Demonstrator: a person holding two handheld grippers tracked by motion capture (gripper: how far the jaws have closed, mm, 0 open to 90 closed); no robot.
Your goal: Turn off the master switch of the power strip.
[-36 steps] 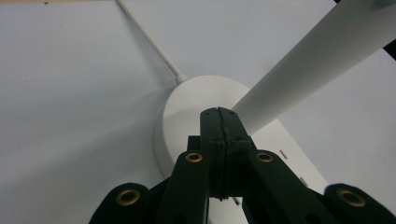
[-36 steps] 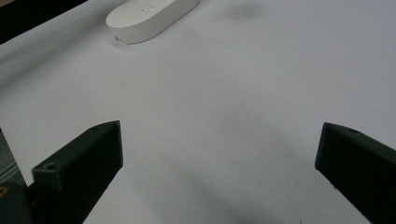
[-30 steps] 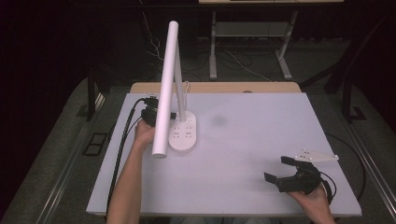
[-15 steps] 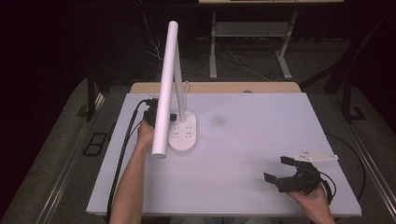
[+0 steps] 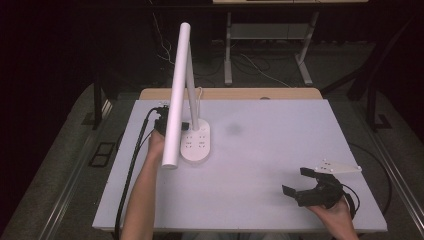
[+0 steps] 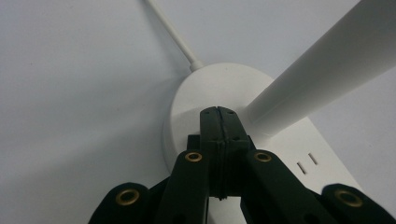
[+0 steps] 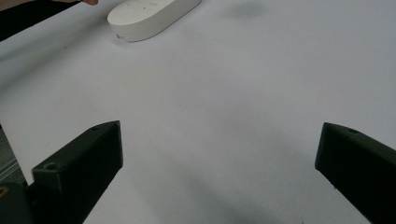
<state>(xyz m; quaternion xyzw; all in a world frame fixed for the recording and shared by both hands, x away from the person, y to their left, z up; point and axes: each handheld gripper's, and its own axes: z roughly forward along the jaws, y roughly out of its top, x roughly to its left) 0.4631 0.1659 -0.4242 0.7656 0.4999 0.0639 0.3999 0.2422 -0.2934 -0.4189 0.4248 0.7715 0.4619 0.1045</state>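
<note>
A white desk lamp stands at the table's left: its oval base carries sockets, and a long tube head leans toward me. My left gripper reaches in from the left behind the tube, partly hidden by it. In the left gripper view its jaws are pressed together, shut on nothing, and the left gripper sits with its tips over the lamp base beside the lamp arm. My right gripper rests open at the front right. The right gripper has only bare table between its jaws.
The lamp's white cord runs off the base toward the table's back edge. A black cable trails along the left side. The white table spreads between the lamp and my right hand. The lamp base lies far ahead.
</note>
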